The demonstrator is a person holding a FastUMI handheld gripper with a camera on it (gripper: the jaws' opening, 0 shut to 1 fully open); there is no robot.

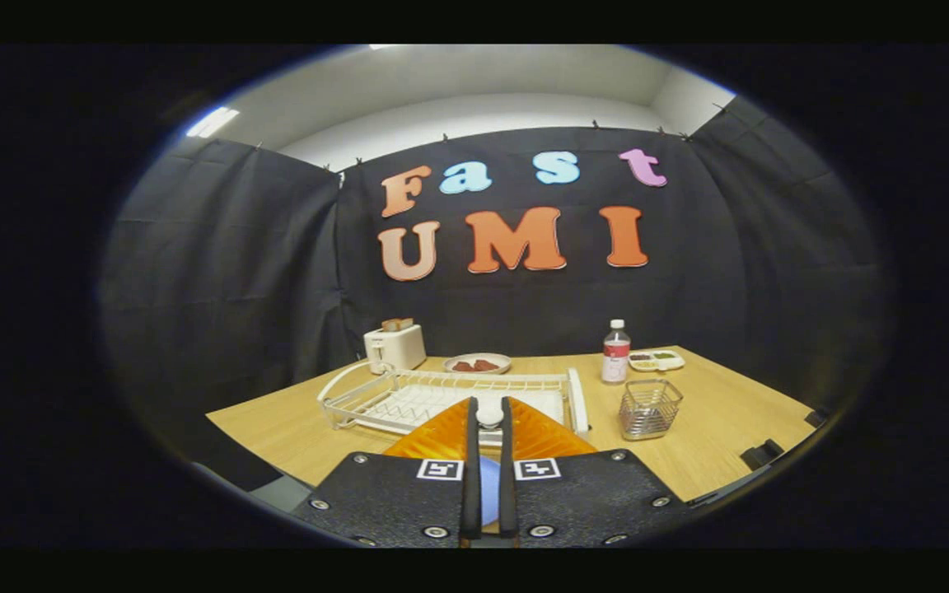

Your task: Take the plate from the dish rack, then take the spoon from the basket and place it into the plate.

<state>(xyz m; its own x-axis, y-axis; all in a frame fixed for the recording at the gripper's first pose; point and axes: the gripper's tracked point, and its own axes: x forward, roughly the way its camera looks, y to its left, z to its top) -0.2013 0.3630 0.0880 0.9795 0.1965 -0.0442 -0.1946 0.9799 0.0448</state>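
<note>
I have the gripper [487, 412] clenched on a white spoon [488, 415], its bowl poking out at the fingertips and a bluish handle showing low in the gap, above an orange plate [441, 436] just before the dish rack [409, 395]. The wire basket [649, 408] stands well right. The hold looks thin, so tilting could twist the spoon loose, and releasing early could bounce it off the plate.

The tongs [487, 420] sit nearly closed around a spoon [488, 414], whose bowl shows between the tips and whose handle runs back between the fingers. Just beyond them on the surface [722, 420] lies the dish rack [409, 395]. A wire basket [649, 408] stands ahead to the right. Behind the rack sit a toaster [394, 344] to the left and a plate of food [478, 363]. Farther right stand a bottle [615, 352] and a divided tray [656, 359].
</note>
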